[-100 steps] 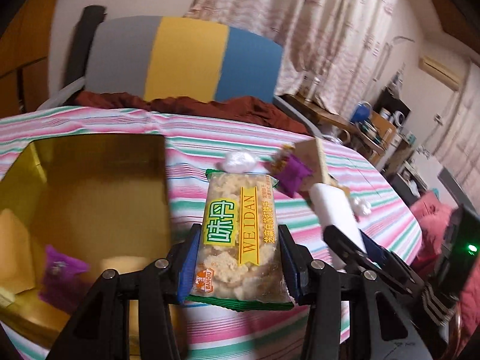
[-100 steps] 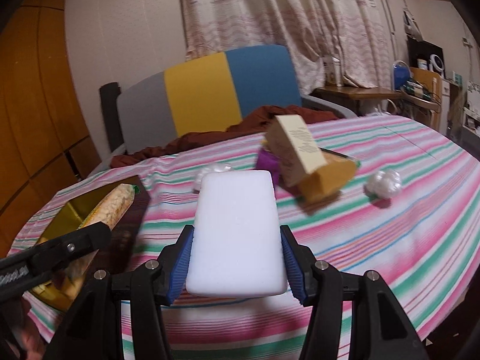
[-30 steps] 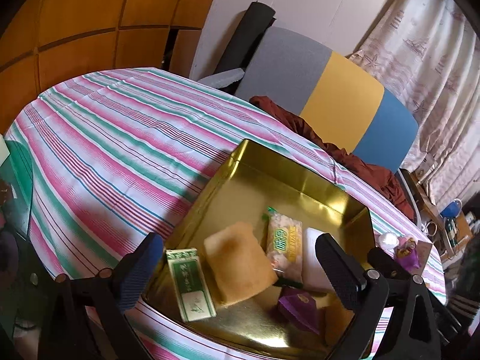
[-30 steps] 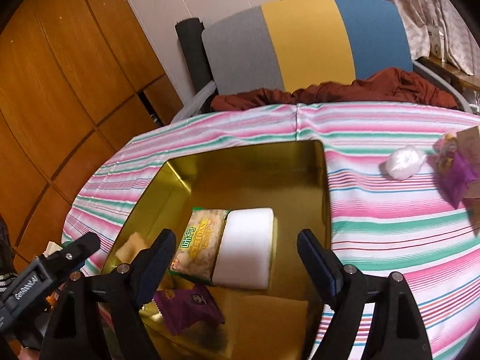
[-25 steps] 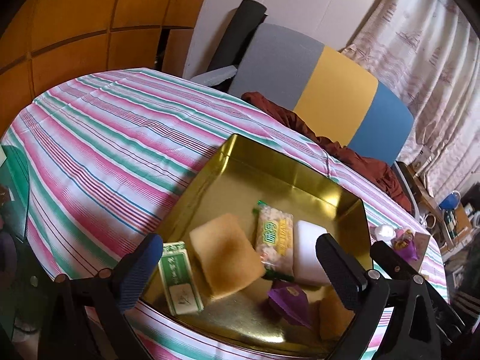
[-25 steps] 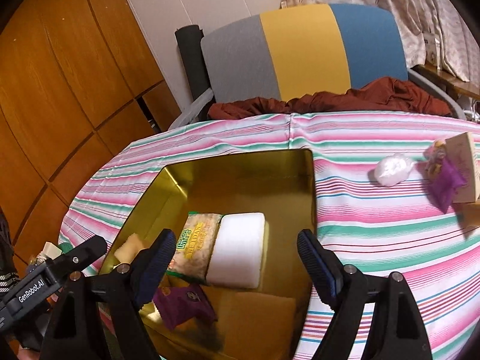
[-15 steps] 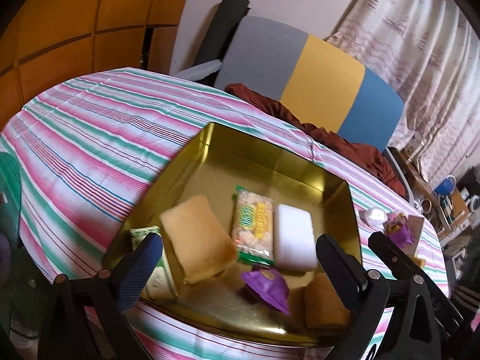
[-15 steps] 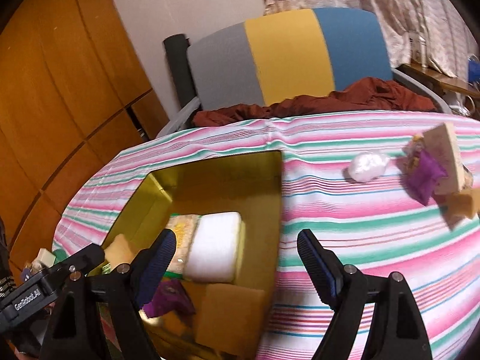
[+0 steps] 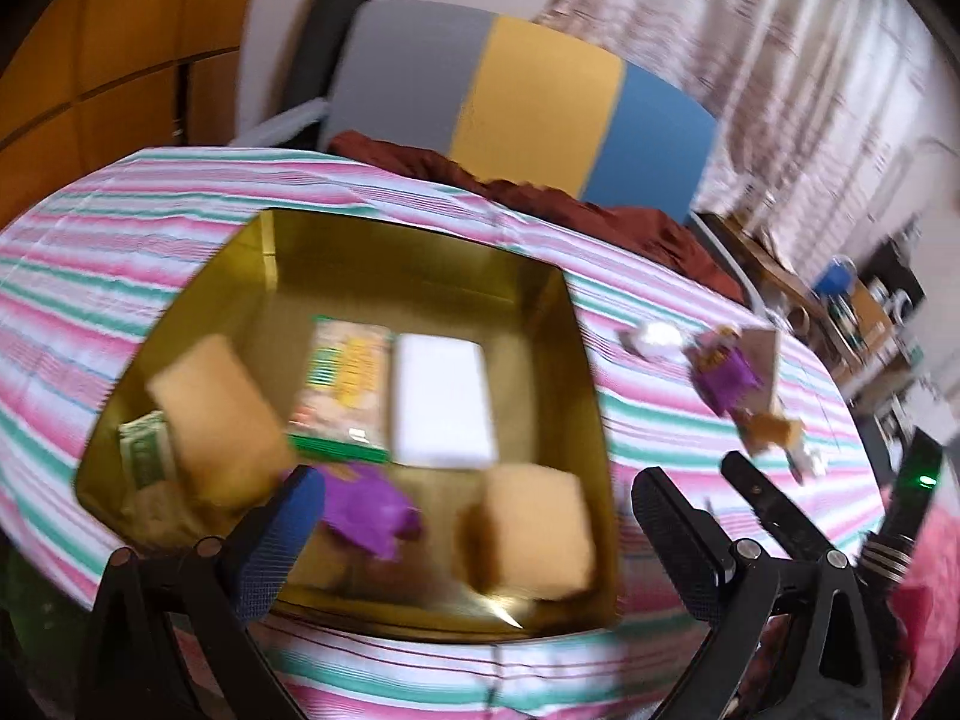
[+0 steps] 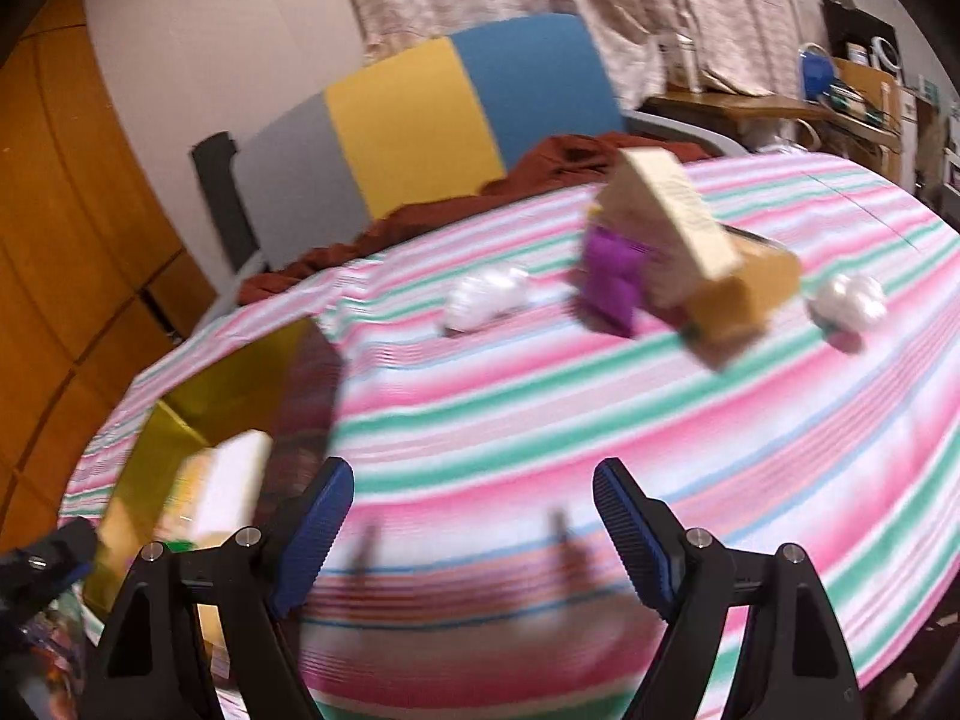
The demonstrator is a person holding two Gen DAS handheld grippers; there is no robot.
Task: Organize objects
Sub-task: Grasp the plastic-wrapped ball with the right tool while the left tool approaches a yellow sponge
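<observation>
A gold tin box sits on the striped table. In it lie a snack pack, a white block, tan blocks, a purple packet and a green pack. My left gripper is open and empty above the box's near side. My right gripper is open and empty over bare tablecloth, right of the box. On the table farther off lie a purple packet, a tan box, a tan block and two white wads.
A grey, yellow and blue chair with a brown cloth stands behind the table. A cluttered desk is at the far right. Wooden panels line the left wall.
Both grippers, open and empty, have swung right. The left view now sits lower over the box. The right view has left the box and faces the loose items on the table.
</observation>
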